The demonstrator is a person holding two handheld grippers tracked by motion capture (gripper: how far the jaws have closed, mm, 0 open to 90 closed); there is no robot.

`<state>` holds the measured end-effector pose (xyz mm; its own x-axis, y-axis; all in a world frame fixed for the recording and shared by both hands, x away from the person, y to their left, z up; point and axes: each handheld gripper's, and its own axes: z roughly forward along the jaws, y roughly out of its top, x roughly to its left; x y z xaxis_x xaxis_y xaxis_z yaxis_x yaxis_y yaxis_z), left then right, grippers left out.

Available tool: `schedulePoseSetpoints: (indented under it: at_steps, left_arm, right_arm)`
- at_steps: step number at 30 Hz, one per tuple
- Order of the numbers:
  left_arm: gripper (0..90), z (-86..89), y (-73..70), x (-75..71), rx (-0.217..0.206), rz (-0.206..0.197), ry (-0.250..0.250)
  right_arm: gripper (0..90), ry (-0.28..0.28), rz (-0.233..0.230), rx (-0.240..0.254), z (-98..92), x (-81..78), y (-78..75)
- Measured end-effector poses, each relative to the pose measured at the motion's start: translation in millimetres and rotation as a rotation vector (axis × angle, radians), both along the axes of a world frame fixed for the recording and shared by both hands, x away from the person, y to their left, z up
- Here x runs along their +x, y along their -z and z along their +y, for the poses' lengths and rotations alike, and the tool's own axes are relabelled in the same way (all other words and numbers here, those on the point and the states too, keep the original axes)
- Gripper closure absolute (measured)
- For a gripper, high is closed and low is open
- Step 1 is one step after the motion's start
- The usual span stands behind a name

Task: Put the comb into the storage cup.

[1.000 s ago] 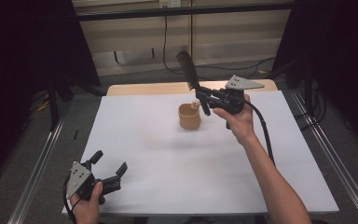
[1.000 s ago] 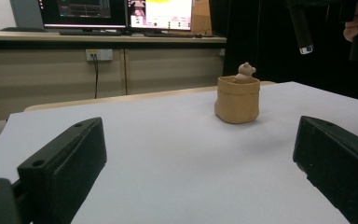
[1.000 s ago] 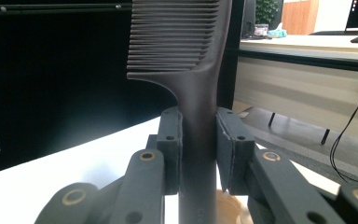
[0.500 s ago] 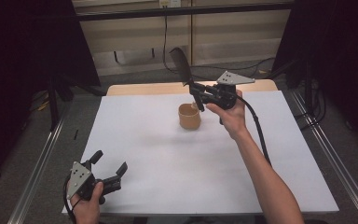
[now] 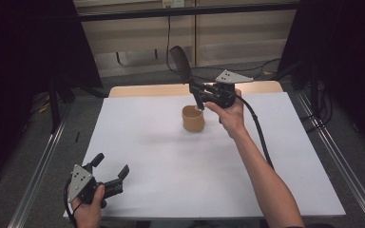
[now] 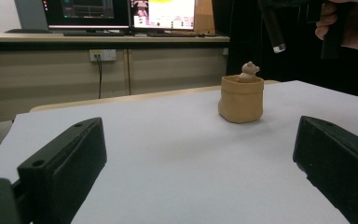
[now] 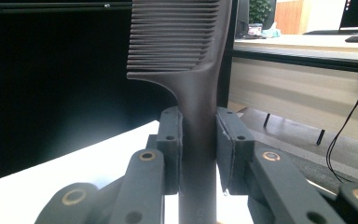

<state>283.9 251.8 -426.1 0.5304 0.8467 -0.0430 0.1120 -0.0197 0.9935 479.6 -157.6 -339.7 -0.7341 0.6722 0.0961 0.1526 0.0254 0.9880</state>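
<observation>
A dark comb [image 5: 181, 62] stands tilted with its teeth end up and back, and my right gripper [image 5: 196, 91] is shut on its handle [image 7: 197, 135]. The handle's lower end hangs just above a tan cup [image 5: 193, 118] at the table's far middle. A small tan bear figure [image 6: 249, 71] pokes out of that cup [image 6: 241, 99]. The comb's handle end [image 6: 273, 29] hovers up and right of the bear. My left gripper [image 5: 110, 165] rests open at the near left corner of the white table sheet [image 5: 171, 180], with nothing between its jaws [image 6: 196, 154].
Metal rails [image 5: 38, 175] run along both sides of the table. A wooden edge [image 5: 142, 90] shows beyond the sheet. A desk with monitors [image 6: 121, 11] and a keyboard stands behind. The right gripper's cable [image 5: 259, 133] trails along the forearm.
My right gripper has carried the comb a little to the left, bringing the handle end over the cup. The left gripper has not moved.
</observation>
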Motion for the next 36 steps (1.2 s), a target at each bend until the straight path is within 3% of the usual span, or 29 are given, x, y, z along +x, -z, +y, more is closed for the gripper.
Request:
schedulePoseSetpoints:
  at_steps: [16, 27, 36]
  left_arm:
    - [2.8, 0.1, 0.3, 0.6, 0.0, 0.005, 0.001]
    - [2.8, 0.1, 1.0, 0.8, -0.001, 0.011, 0.006]
    - [2.8, 0.7, 0.6, 0.3, 0.001, 0.007, 0.005]
  right_arm:
    - [72.8, 0.019, 0.011, -0.016, 11.1, 17.2, 8.6]
    - [72.7, 0.027, 0.018, -0.005, 15.0, 22.4, 18.6]
    - [72.8, 0.014, 0.011, -0.03, 17.7, 24.8, 26.9]
